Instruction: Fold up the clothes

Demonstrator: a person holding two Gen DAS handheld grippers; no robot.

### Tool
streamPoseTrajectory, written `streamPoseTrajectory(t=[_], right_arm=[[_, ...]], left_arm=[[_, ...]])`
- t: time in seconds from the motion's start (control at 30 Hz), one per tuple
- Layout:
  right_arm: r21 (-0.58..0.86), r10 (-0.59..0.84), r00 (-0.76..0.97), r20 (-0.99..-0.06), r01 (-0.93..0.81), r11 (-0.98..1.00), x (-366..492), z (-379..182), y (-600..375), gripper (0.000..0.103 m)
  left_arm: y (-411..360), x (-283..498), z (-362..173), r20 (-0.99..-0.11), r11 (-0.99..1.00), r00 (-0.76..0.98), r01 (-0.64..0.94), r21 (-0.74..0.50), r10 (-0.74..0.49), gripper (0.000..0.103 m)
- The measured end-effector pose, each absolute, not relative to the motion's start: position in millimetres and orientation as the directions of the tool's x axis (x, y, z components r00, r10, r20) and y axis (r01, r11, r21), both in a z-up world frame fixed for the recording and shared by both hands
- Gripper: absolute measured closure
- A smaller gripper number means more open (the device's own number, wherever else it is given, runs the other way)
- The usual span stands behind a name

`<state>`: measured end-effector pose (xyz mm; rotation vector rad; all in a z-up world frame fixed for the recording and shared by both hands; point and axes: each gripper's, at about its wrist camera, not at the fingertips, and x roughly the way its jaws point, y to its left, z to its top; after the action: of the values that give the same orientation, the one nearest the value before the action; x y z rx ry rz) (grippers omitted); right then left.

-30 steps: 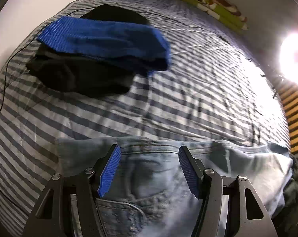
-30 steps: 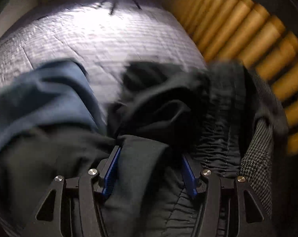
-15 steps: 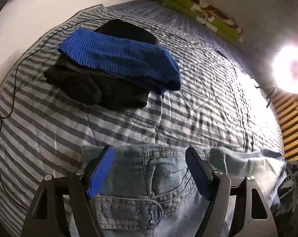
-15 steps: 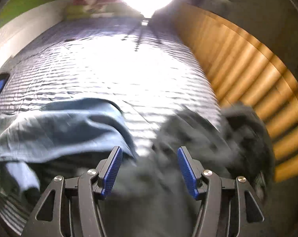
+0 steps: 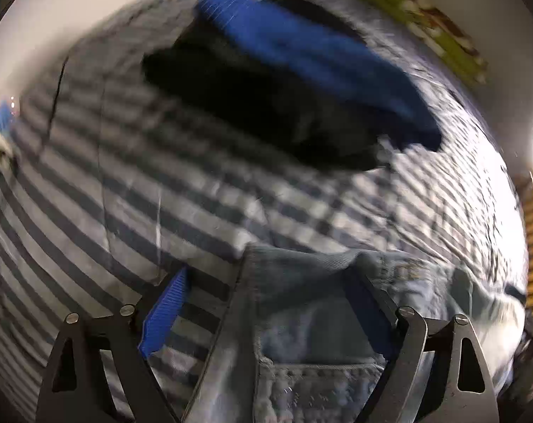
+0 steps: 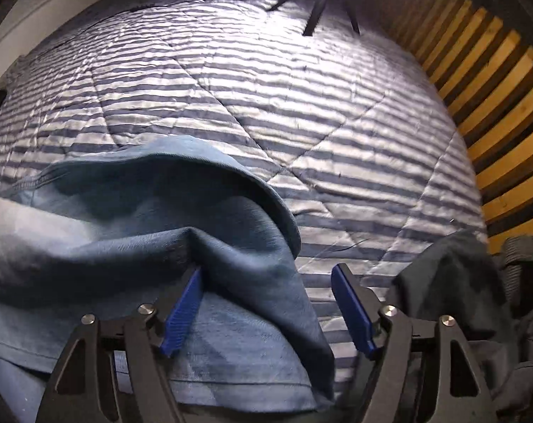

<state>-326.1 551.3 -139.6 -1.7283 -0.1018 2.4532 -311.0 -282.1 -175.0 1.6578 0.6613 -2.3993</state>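
Bedroom, likely — striped quilt (image 6: 301, 112), slatted bedframe (image 6: 485, 105)

Left gripper (image 5: 266, 317) and right gripper (image 6: 266, 312) alike — black frames, silver screws, ribbed blue jaws

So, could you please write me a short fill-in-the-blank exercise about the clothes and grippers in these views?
1. The bedcover under the clothes is patterned with ____.
2. The bright blue folded garment lies on top of a ____ garment.
3. The jaws of the left gripper, which have just been opening, straddle light blue ____.
4. Both grippers, including the right gripper, have ____ pads.

Missing words: stripes; black; jeans; blue
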Motion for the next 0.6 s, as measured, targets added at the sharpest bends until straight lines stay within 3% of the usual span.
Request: streamPoseTrajectory(t=[0.03, 0.1, 0.17, 0.23, 0.3, 0.33, 0.6], right_arm=[[-0.110, 0.134, -0.332, -0.934, -0.089, -0.990, -327.7, -140.2, 554.3, 0.031], [-0.073, 0.106, -0.335, -0.936, -0.109, -0.991, -328.4, -141.3, 557.6, 0.031], [-0.038, 0.077, -0.340, -0.937, -0.120, -0.992, -327.1, -140.2, 557.7, 0.038], [0.004, 0.036, -0.348, -0.937, -0.114, -0.994, -323.3, -134.9, 553.8, 0.070], [-0.030, 0.070, -0.368, -0.927, -0.113, -0.993, -319.8, -127.6, 548.2, 0.083], [-0.035, 0.074, -0.382, -0.921, -0.108, -0.993, -316.3, -121.3, 544.9, 0.087], [0.011, 0.070, -0.550, -0.833, -0.143, -0.990, -287.8, -44.9, 535.9, 0.093]], left_arm=[[-280.0, -310.2, -172.8, -0.901, -0.891, -0.420, 0.362, -0.274, 0.107, 0.004], [-268.8, -314.5, -173.6, -0.899, -0.894, -0.423, 0.349, -0.279, 0.116, 0.004], [-249.8, -318.0, -171.2, -0.890, -0.922, -0.438, 0.282, -0.266, 0.123, 0.013], [-228.8, -319.8, -168.6, -0.904, -0.955, -0.424, 0.237, -0.176, 0.061, 0.055], [-219.5, -317.9, -161.9, -0.896, -0.961, -0.440, 0.219, -0.171, 0.060, 0.081], [-218.9, -315.2, -155.8, -0.891, -0.959, -0.453, 0.244, -0.145, 0.019, 0.086], [-250.0, -268.5, -81.5, -0.795, -0.923, -0.605, 0.280, -0.263, 0.043, 0.088]])
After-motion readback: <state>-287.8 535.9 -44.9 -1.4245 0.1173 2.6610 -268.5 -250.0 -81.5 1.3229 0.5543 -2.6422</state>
